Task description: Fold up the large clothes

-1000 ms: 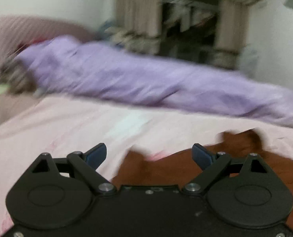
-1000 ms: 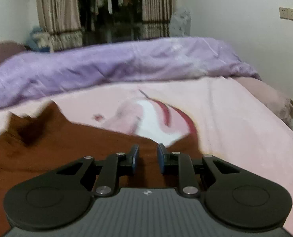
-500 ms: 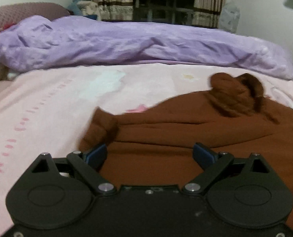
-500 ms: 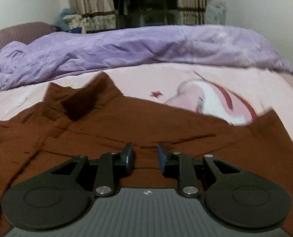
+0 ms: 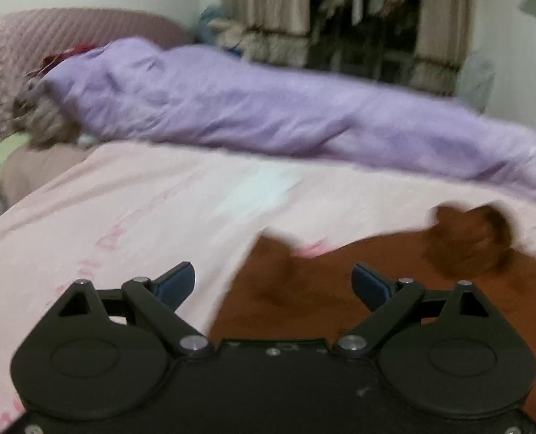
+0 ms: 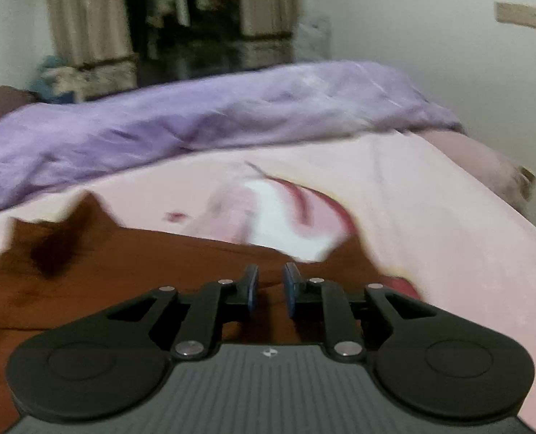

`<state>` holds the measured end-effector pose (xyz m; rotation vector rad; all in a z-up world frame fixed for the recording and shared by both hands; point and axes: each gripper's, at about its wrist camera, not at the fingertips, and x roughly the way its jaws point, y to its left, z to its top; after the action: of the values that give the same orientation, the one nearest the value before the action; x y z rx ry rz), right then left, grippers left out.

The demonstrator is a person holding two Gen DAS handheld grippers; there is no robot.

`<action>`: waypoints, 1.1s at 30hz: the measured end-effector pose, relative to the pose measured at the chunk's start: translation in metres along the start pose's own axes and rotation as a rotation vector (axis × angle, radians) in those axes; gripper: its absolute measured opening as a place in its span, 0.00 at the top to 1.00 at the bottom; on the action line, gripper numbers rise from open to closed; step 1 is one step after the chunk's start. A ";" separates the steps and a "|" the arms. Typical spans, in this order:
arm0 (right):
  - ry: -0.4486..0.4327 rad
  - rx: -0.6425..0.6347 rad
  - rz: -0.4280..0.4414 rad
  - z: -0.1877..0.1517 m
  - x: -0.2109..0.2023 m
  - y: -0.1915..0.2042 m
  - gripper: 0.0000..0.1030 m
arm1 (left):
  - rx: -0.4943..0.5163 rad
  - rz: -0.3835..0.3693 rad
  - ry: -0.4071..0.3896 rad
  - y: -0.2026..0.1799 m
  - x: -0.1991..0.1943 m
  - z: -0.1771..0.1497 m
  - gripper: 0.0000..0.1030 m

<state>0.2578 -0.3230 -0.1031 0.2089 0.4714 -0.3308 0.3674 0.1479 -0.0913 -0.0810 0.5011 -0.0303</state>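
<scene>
A large rust-brown garment [image 5: 322, 289] lies spread on the pink bed sheet [image 5: 141, 209]. Its bunched hood or collar [image 5: 467, 242] sits at the right in the left wrist view. My left gripper [image 5: 273, 284] is open and empty, hovering over the garment's left edge. In the right wrist view the garment [image 6: 123, 264] fills the lower left. My right gripper [image 6: 271, 289] has its jaws nearly together with a narrow gap, above the brown cloth; whether cloth is pinched cannot be told. Both views are blurred.
A rumpled purple duvet [image 5: 268, 115] lies across the far side of the bed and shows in the right wrist view [image 6: 195, 119] too. A padded headboard [image 5: 51, 36] is at the left. Curtains [image 6: 87, 29] and hanging clothes stand behind. A wall [image 6: 430, 54] is at the right.
Both cameras swung back and tilted, so less of the brown garment shows than half a second ago. The left jaws stay wide, the right jaws stay nearly together.
</scene>
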 end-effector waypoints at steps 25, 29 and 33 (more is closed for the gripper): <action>0.131 -0.072 0.176 -0.020 0.014 0.086 0.74 | 0.188 -0.145 0.056 -0.121 0.005 -0.036 0.04; 0.068 -0.055 0.259 -0.022 -0.034 0.090 0.74 | 0.144 -0.188 0.033 -0.121 -0.031 -0.041 0.03; 0.120 -0.090 0.210 -0.039 -0.027 0.099 0.74 | 0.234 -0.105 0.140 -0.137 -0.002 -0.073 0.00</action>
<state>0.2546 -0.2138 -0.1122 0.1896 0.5762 -0.0917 0.3291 0.0069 -0.1420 0.1250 0.6294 -0.1985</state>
